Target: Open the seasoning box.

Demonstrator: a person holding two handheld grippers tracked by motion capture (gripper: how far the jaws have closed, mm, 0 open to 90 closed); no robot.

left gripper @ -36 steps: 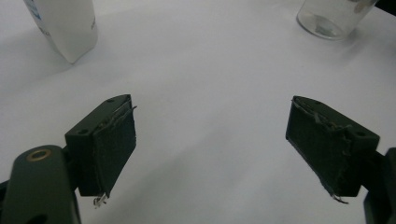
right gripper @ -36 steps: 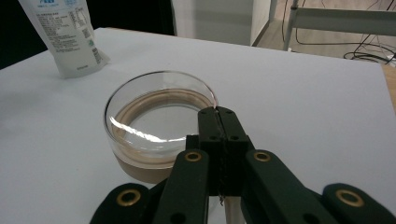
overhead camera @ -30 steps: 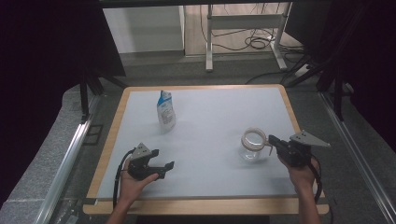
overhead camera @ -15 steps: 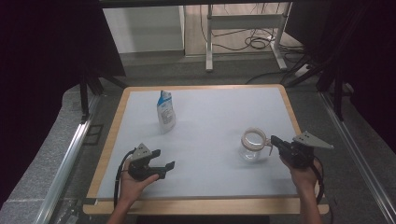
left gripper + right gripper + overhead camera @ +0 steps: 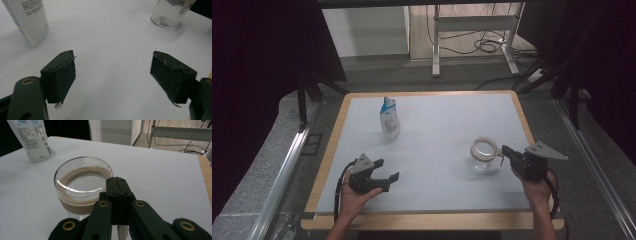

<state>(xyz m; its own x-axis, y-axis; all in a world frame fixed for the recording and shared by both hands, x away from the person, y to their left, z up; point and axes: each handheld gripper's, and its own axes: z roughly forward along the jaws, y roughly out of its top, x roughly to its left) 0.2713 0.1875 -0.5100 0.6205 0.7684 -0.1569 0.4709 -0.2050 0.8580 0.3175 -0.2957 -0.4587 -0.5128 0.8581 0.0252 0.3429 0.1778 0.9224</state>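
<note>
A clear glass jar with a tan band at its rim stands at the right of the white table. My right gripper is shut, its tips right at the jar's near rim. In the right gripper view the closed jaws meet against the jar; I cannot tell whether anything thin is pinched. My left gripper rests at the front left, open and empty. In the left gripper view its pads stand wide apart over bare table, with the jar far off.
A white and blue pouch stands upright at the back left, also seen as the pouch and pouch. A wooden edge frames the table. Desk legs and cables lie on the floor beyond.
</note>
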